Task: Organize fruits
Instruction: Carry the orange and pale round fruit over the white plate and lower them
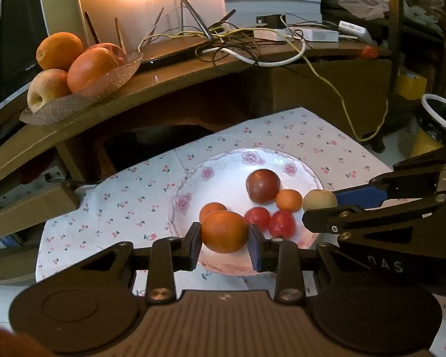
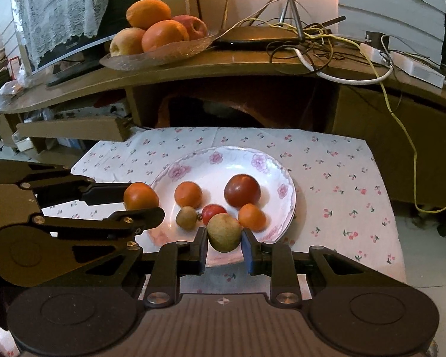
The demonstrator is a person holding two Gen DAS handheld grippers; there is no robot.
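A white flowered plate [image 1: 223, 163] [image 2: 223, 160] sits on a cherry-print cloth and holds several small fruits: a dark red plum [image 1: 262, 185] [image 2: 242, 190], small oranges [image 1: 288, 200] [image 2: 188, 194], red fruits [image 1: 281, 223] [image 2: 212, 211] and a small green-brown fruit [image 2: 186, 217]. My left gripper [image 1: 224, 236] [image 2: 141, 200] is shut on an orange fruit [image 1: 224, 231] [image 2: 140, 196] over the plate's left rim. My right gripper [image 2: 224, 242] [image 1: 319, 205] is shut on a yellow-green fruit [image 2: 224, 232] [image 1: 319, 200] at the plate's near right side.
A wooden shelf [image 1: 169, 80] [image 2: 223, 65] behind the cloth carries a glass dish [image 2: 151, 55] of large oranges and apples [image 1: 74, 62], a router and tangled cables [image 2: 312, 41]. A dark bucket [image 1: 440, 119] stands at the right. A cardboard box [image 2: 74, 128] lies at the left.
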